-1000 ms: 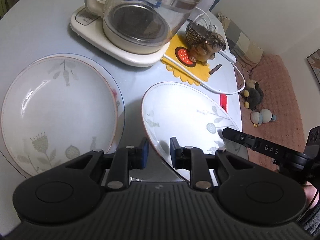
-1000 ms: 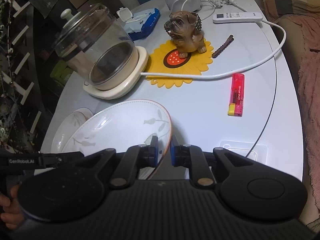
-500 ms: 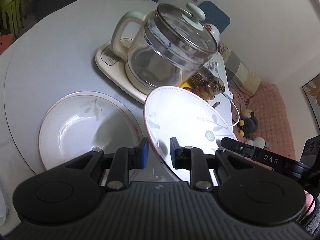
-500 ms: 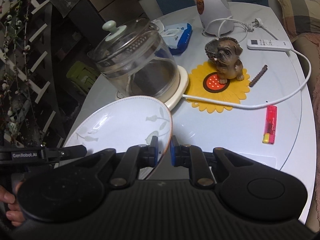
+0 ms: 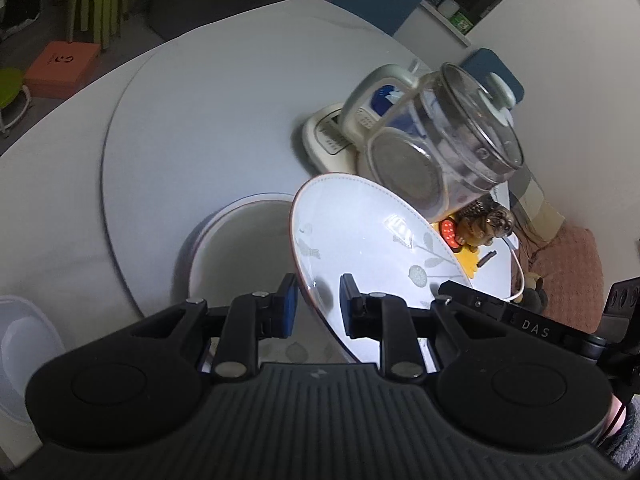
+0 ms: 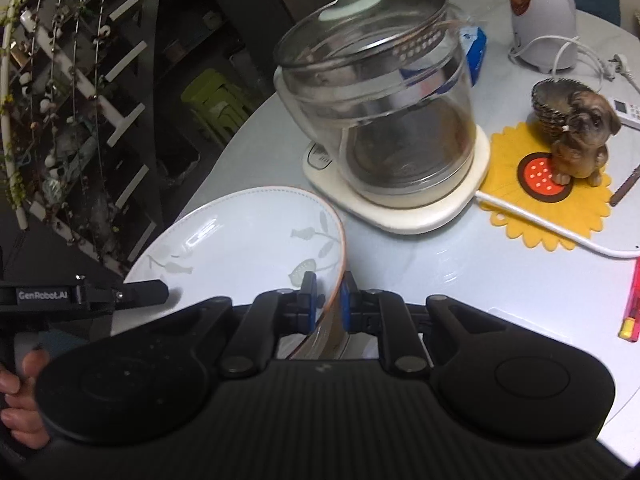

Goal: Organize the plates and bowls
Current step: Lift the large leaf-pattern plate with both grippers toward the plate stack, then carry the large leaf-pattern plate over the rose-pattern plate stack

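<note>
Both grippers hold one white plate with a leaf pattern (image 5: 372,248), lifted and tilted above the table. My left gripper (image 5: 318,304) is shut on its near left rim. My right gripper (image 6: 329,295) is shut on the opposite rim of the same plate (image 6: 240,236). A second white plate with a red rim (image 5: 240,248) lies flat on the grey turntable (image 5: 200,120), just left of and below the held plate. The right gripper's finger shows in the left wrist view (image 5: 516,316), and the left gripper's finger shows in the right wrist view (image 6: 140,292).
A glass kettle on a cream base (image 6: 384,120) stands close behind the held plate. A dog figurine (image 6: 576,136) sits on a yellow sunflower mat (image 6: 560,208). A white cord (image 6: 552,228), a red lighter (image 6: 632,304) and a white container (image 5: 20,344) are nearby.
The held plate has risen and moved left with both grippers, and tilted more. The kettle now looms closer. The flat plate now sits lower, partly under the held one.
</note>
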`<state>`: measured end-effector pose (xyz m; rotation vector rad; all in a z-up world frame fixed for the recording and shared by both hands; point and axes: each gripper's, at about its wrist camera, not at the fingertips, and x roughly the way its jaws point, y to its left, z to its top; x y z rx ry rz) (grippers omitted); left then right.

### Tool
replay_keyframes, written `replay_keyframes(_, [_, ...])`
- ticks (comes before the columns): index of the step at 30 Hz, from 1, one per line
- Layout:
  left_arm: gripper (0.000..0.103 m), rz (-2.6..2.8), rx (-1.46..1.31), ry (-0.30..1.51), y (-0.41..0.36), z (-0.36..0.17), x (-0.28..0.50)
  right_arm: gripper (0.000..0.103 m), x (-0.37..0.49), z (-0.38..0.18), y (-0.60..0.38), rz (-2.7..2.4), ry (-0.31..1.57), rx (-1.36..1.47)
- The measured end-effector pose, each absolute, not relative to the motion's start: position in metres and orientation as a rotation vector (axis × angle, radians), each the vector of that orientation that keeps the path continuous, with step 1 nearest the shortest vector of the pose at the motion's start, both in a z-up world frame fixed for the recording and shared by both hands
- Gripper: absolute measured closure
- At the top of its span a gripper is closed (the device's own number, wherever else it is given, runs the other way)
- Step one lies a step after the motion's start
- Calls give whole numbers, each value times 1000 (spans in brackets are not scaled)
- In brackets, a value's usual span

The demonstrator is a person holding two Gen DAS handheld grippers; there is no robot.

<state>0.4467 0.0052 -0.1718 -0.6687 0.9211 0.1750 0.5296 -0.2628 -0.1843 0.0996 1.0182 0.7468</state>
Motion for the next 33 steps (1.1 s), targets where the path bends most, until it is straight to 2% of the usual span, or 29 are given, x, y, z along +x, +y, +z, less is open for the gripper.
replay_keyframes(14, [77,310,-710,1057,35,-232,424,87,527,-238,-212,829,1153,-27])
replay_keyframes(33, [73,363,-630,1167,23,-248,461,86,536,-247,-193,775,1113,-79])
